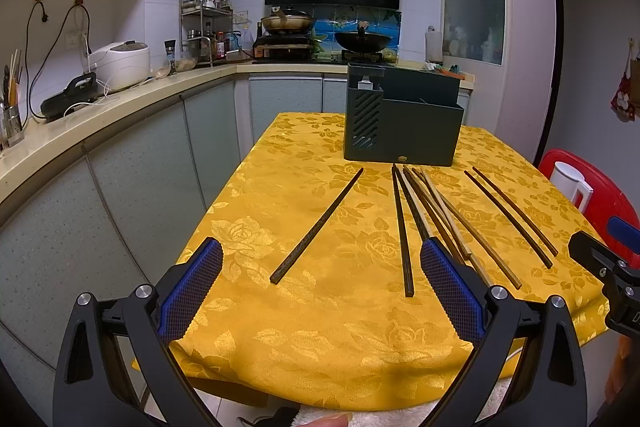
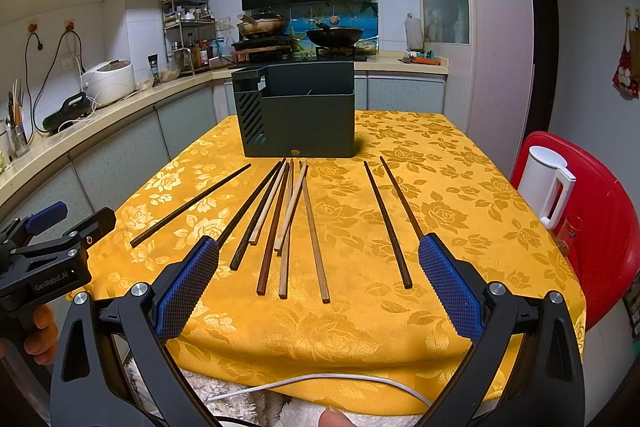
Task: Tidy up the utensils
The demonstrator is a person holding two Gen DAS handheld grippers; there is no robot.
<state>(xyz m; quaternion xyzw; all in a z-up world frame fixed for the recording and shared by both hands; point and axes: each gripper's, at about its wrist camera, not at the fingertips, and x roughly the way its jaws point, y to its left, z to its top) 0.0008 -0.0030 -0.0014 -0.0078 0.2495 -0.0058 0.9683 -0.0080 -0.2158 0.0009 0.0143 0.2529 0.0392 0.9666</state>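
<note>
Several chopsticks lie on the yellow flowered tablecloth [image 2: 440,163]. One dark chopstick [image 1: 318,225] [image 2: 192,205] lies alone at the left. A fanned bunch of dark and light chopsticks [image 1: 430,217] [image 2: 280,215] fills the middle, and two dark chopsticks [image 1: 508,215] [image 2: 394,217] lie at the right. Behind them stands a dark green utensil holder [image 1: 402,119] [image 2: 298,111] with open compartments. My left gripper [image 1: 322,263] hovers open over the near table edge, before the single chopstick. My right gripper [image 2: 318,261] hovers open before the bunch. Neither holds anything.
A red stool [image 2: 608,219] with a white kettle [image 2: 546,183] stands right of the table. A kitchen counter [image 1: 120,111] with a rice cooker [image 1: 120,65] curves along the left; a stove with woks [image 2: 336,37] is behind. A white cable [image 2: 320,381] hangs below the near edge.
</note>
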